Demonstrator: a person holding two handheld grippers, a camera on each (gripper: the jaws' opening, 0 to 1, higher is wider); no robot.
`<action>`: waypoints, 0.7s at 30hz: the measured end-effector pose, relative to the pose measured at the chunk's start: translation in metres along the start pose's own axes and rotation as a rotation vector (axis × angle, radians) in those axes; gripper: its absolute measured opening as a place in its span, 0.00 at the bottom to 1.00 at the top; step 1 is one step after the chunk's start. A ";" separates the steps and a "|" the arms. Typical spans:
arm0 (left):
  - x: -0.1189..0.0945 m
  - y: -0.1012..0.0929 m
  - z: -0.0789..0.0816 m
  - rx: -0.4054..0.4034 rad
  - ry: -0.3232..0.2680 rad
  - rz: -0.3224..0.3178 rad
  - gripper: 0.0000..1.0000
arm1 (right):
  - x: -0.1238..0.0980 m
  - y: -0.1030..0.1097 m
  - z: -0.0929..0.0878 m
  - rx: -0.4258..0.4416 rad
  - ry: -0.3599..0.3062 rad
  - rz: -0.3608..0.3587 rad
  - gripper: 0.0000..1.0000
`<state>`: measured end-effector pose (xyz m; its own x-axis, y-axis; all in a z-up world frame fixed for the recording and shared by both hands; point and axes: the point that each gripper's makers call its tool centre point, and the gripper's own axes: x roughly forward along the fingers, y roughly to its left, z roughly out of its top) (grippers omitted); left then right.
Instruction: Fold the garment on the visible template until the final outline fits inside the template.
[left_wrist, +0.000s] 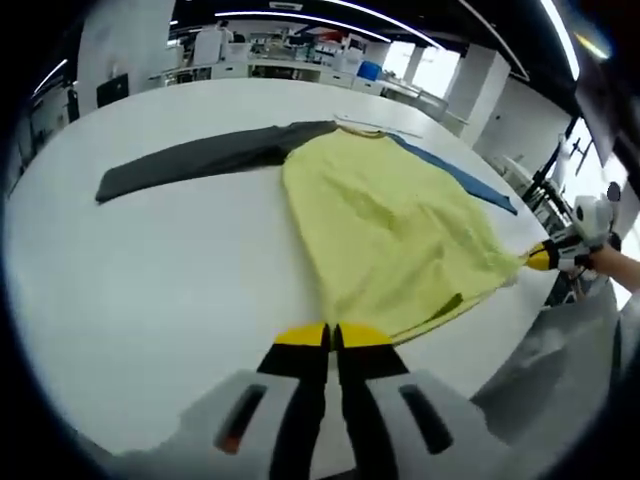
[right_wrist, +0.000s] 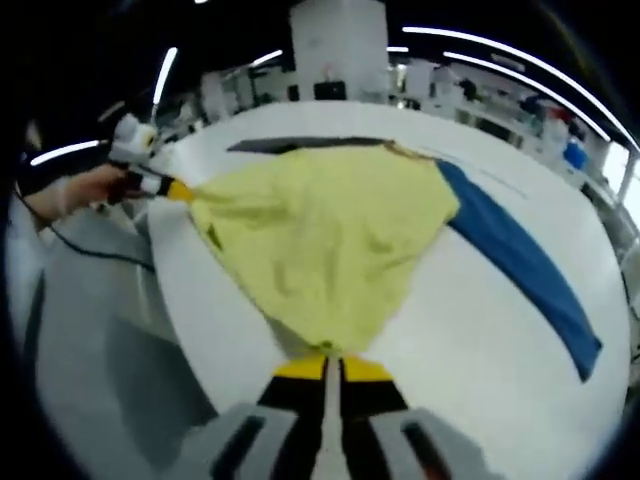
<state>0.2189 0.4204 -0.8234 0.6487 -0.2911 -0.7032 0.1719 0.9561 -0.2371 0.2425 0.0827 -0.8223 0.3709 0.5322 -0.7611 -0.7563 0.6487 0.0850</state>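
Stage: early fold, hem lift in hand.

Garment (left_wrist: 385, 225): yellow body, one dark grey sleeve (left_wrist: 200, 160), one blue sleeve (left_wrist: 465, 180). Spread on the white round desk (left_wrist: 150, 300), collar at the far side, hem at the near edge. Grey sleeve stretched flat to the left in the left gripper view; blue sleeve stretched flat to the right in the right gripper view (right_wrist: 525, 260).

Left tongs (left_wrist: 332, 335): jaws closed together on one near hem corner of the yellow body. Seen also from the right gripper view at the far left (right_wrist: 178, 190), cloth pulled taut to the tip.

Right tongs (right_wrist: 333, 368): jaws closed on the other hem corner, yellow fabric drawn to a point at the tips. Seen from the left gripper view at the right edge (left_wrist: 540, 257).

Template: not distinguishable on the desk surface; outline cannot be told.

Done, as judged: both hem corners gripped, body slightly bunched and creased.

Left, as judged: hem carried toward collar, both sleeves folded inward, outline checked against template. No fold completed so far.
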 end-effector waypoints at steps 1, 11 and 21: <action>0.000 0.000 0.000 0.000 0.000 0.001 0.00 | 0.000 0.001 0.001 0.016 -0.009 0.005 0.14; 0.000 0.001 -0.004 -0.005 0.015 0.004 0.00 | 0.005 -0.004 -0.013 0.130 0.015 -0.032 0.12; 0.002 0.002 -0.006 -0.004 0.028 -0.002 0.00 | 0.015 0.000 -0.023 0.277 0.060 -0.008 0.00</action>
<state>0.2157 0.4212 -0.8291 0.6273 -0.2939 -0.7212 0.1706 0.9554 -0.2409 0.2358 0.0781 -0.8484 0.3378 0.4983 -0.7985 -0.5741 0.7814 0.2447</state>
